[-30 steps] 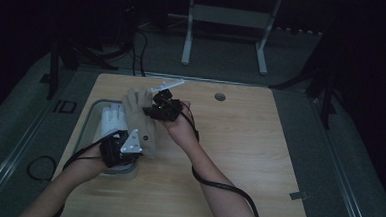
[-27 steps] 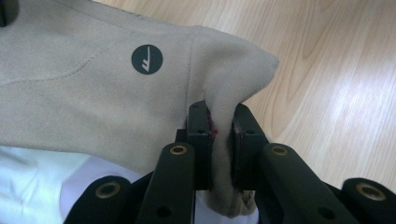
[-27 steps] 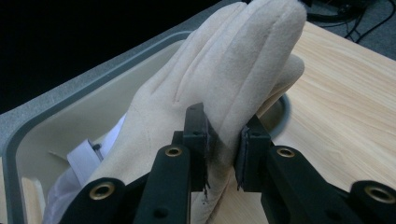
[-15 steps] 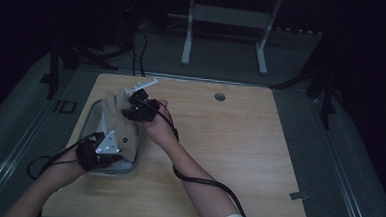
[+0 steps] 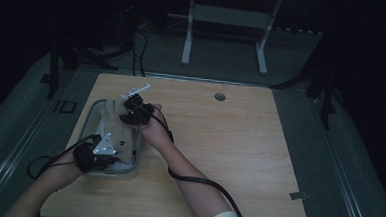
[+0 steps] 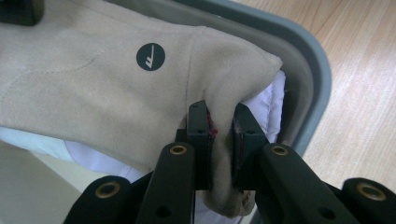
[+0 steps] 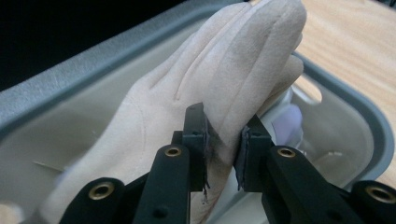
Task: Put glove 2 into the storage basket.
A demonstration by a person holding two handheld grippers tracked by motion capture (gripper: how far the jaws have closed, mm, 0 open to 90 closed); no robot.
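- The beige suede-like fabric glove [image 6: 102,84] hangs stretched over the grey-rimmed clear plastic tub [image 5: 91,114] at the table's left, above white cloth [image 6: 268,100] inside.
- The left gripper [image 6: 219,140] pinches the cuff end, jaws nearly closed on a fold.
- The right gripper [image 7: 223,142] clamps the finger end the same way (tips flopping over).
- Soft, light and limp, I'd judge; hems and edges give the surest hold.

A pale wooden table [image 5: 238,156] with rounded corners carries a grey-rimmed clear bin [image 5: 86,124] out at nine o'clock. Toward twelve o'clock sits a small round grommet hole [image 5: 220,97]. A black cable [image 5: 197,180] trails across the near side, six o'clock.
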